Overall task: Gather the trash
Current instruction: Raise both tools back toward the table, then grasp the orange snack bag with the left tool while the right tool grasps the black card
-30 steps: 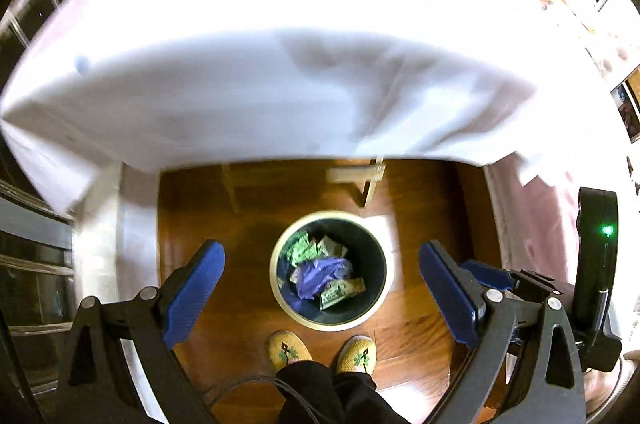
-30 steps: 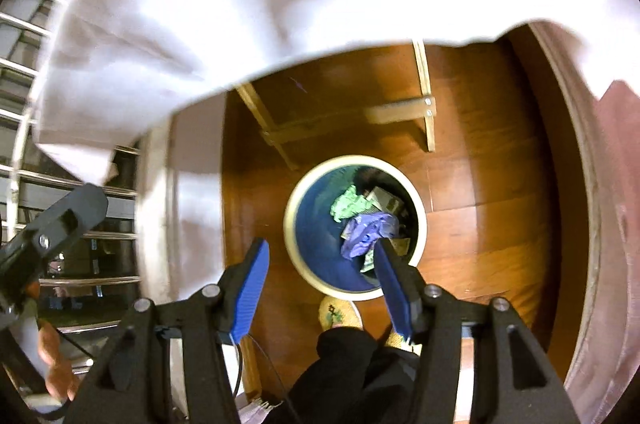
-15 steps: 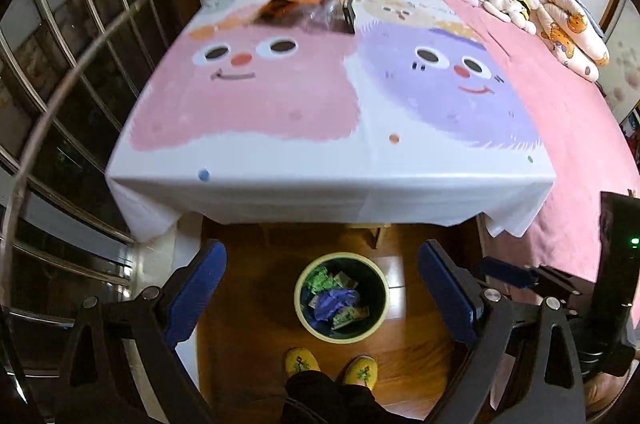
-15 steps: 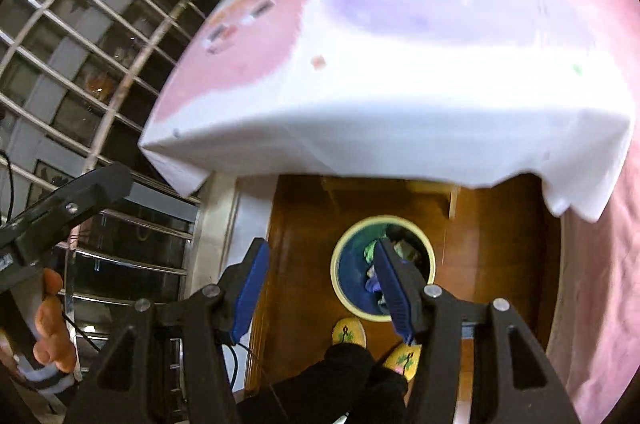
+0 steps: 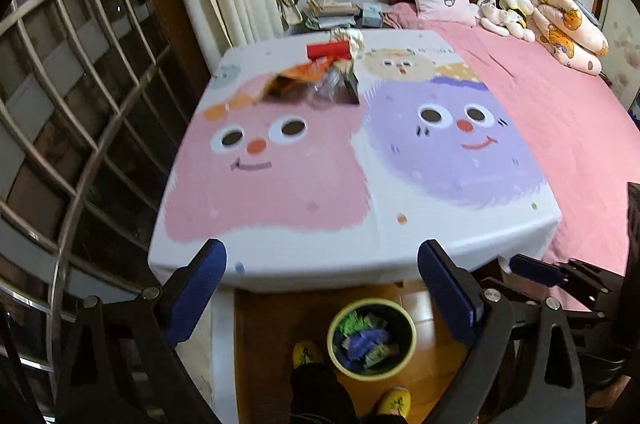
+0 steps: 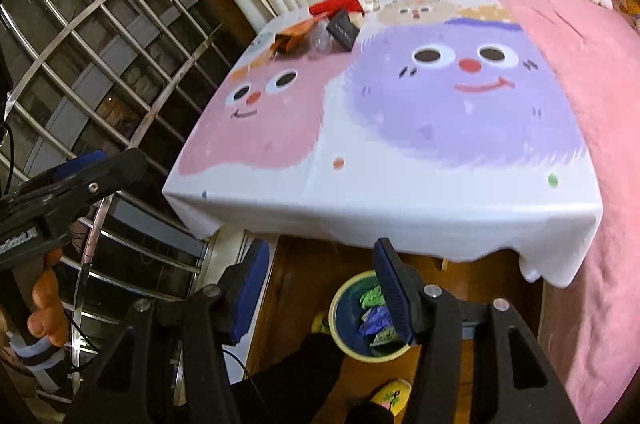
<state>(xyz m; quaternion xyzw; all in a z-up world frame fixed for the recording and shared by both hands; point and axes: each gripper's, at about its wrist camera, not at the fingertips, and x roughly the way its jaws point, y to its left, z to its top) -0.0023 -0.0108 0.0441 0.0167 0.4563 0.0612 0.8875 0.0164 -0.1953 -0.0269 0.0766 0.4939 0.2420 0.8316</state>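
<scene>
hovering spread and empty, the left tool [image 5: 322,294] and right tool [image 6: 320,288] face the wrapper pile [image 5: 320,79] far across the tabletop [image 5: 280,191], slightly left.

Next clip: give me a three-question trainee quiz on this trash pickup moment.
1. True or false: the left gripper holds a wrapper.
2. Where does the bin stand? A) on the table B) on the floor by the table's near edge C) on the bed
3. Fill in: the remaining trash pile lies at the table's ___ end.

Key: 1 false, both it and the right gripper are open and empty; 2 B; 3 far.
</scene>
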